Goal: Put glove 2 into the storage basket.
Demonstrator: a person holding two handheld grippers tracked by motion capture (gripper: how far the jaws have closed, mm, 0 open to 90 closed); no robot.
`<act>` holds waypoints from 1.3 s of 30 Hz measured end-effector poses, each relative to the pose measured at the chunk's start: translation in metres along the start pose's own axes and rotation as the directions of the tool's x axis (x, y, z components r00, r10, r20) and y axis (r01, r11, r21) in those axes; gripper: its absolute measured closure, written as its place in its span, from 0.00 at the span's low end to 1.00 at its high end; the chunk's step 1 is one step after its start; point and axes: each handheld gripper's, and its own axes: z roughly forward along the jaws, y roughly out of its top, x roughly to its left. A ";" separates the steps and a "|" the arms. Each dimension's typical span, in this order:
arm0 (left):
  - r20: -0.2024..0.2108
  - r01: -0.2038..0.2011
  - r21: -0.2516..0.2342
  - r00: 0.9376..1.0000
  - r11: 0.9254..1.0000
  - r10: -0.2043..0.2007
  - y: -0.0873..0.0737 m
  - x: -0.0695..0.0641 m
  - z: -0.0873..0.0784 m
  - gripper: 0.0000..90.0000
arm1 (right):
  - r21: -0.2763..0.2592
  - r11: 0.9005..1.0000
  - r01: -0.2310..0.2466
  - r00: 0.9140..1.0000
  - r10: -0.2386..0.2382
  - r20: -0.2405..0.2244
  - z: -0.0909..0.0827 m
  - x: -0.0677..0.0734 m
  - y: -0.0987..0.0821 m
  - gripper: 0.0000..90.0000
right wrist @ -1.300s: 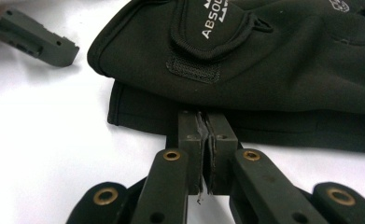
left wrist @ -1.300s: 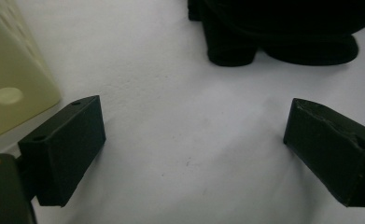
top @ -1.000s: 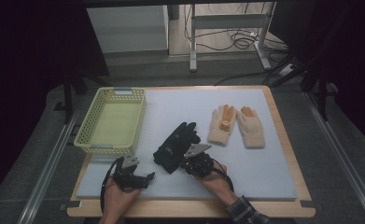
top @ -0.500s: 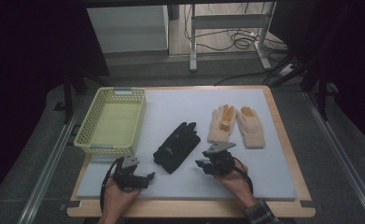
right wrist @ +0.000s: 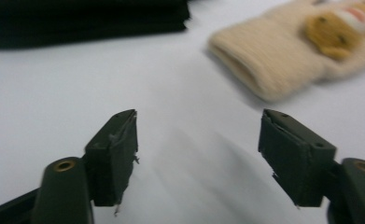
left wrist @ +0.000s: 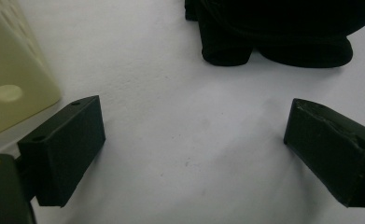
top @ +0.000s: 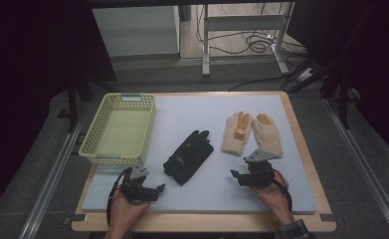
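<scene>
Just below the cream gloves (top: pixel 252 133) I hold my right claw (top: pixel 238 175), jaws just spread wide and empty. Their cuffs lie nearest it, fingers pointing away. My left claw (top: pixel 156 188), also apart, sits farther off, beyond the black glove (top: pixel 188 155).

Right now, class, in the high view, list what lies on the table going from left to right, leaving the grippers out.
Yellow basket → black glove → cream glove with the orange figure → plain cream glove.
</scene>
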 end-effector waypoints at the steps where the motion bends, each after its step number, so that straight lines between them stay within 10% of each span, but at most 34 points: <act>1: 0.000 0.000 0.002 1.000 1.000 0.000 0.000 0.000 0.000 0.06 | 0.003 1.000 -0.001 1.000 0.001 0.007 -0.001 -0.003 -0.002 0.28; 21: 0.034 -0.066 0.054 0.997 0.996 0.064 0.014 -0.015 0.001 0.04 | 0.053 0.998 -0.039 0.999 0.037 0.025 0.000 -0.016 -0.016 0.21; 39: 0.093 -0.127 0.068 0.988 0.990 0.121 0.093 -0.032 0.010 0.00 | 0.052 0.998 -0.038 0.999 0.037 0.026 0.000 -0.016 -0.016 0.21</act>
